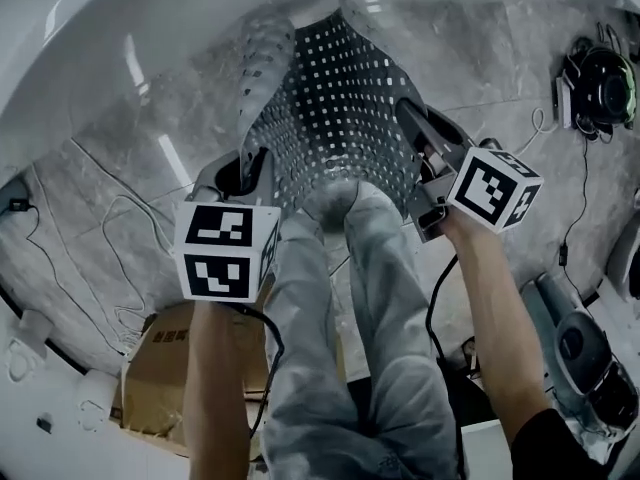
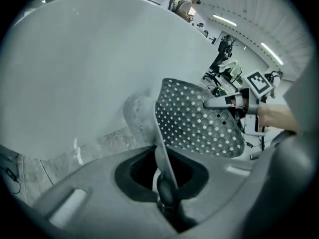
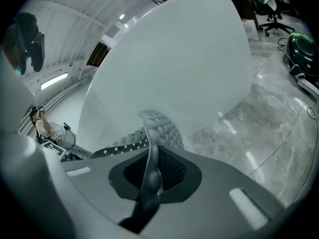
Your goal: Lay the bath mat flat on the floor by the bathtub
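The grey perforated bath mat (image 1: pixel 335 108) hangs stretched between my two grippers, above the marble floor (image 1: pixel 130 158) beside the white bathtub (image 1: pixel 120 18). My left gripper (image 1: pixel 250 163) is shut on the mat's left edge, and the left gripper view shows the mat (image 2: pixel 197 121) pinched edge-on between the jaws. My right gripper (image 1: pixel 415 128) is shut on the mat's right edge; in the right gripper view the bumpy mat (image 3: pixel 159 131) rises from between the jaws. The mat's far end curls upward near the tub wall (image 3: pixel 169 68).
A cardboard box (image 1: pixel 165 378) sits at the lower left behind my left arm. Thin cables (image 1: pixel 110 258) trail over the floor on the left. A black-and-green device (image 1: pixel 600 83) lies at the upper right and another machine (image 1: pixel 585 353) at the lower right. My legs (image 1: pixel 350 298) stand below the mat.
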{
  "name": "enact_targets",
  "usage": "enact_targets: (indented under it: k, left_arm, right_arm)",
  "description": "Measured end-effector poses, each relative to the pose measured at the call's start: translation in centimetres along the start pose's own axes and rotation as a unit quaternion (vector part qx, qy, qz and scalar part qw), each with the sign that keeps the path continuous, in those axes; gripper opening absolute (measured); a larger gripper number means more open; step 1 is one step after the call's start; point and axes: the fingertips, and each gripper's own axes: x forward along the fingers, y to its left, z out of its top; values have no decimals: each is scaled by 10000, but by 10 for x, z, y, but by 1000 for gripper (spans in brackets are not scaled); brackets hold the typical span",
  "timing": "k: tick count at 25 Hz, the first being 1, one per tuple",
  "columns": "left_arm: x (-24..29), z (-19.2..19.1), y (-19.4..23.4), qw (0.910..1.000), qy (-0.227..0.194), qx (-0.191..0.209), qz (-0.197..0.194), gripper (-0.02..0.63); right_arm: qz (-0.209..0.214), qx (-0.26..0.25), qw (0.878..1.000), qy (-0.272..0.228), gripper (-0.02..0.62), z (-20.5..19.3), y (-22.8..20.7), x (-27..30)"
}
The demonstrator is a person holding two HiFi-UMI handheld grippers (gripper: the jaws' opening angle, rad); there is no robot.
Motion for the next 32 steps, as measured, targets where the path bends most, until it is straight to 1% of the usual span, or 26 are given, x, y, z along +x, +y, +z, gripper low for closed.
enact_targets:
  k: [6, 8, 12, 17, 19, 23, 26, 27, 29, 31, 32]
  left_arm:
    - [50, -18, 27, 9998, -50, -190, 75, 18]
    - [66, -23, 35, 9995, -94, -247, 182, 18]
    - [95, -36, 46, 9985, -76, -228, 489, 18]
    - [123, -44, 60, 9979, -19, -347, 553, 18]
    - [133, -49, 66, 9976, 2, -370, 593, 18]
    - [148, -68, 77, 9966, 114, -438, 692, 18]
    - [158, -78, 92, 9950, 230, -553, 796, 18]
    - [162, -82, 95, 9950, 285, -526, 794, 20]
    - [172, -89, 97, 9964, 391, -222, 720, 21]
    - [183, -101, 98, 9968, 446, 137, 647, 25]
    - [188, -109, 101, 9964, 479, 227, 655, 26]
  right_arm:
    - [-20, -577, 9976, 378, 18, -3, -30, 37]
    - [-32, -718, 9961, 520, 18, -5, -43, 45]
    - [-125, -1078, 9905, 849, 18, -9, -69, 58]
    - [-259, -1425, 9832, 1113, 18, -14, -94, 75]
    - [-405, -1512, 9815, 1106, 18, -12, -107, 81]
    - [-873, -1659, 9746, 1227, 18, -13, -139, 89]
    - [-1016, -1748, 9700, 1351, 18, -16, -154, 98]
    - [-1063, -1787, 9683, 1384, 20, -16, -158, 101]
    - [-1256, -1900, 9631, 1435, 20, -16, -170, 105]
    - [-1599, -2029, 9542, 1512, 20, -22, -187, 106]
    - [-1753, -2085, 9491, 1583, 20, -28, -195, 106]
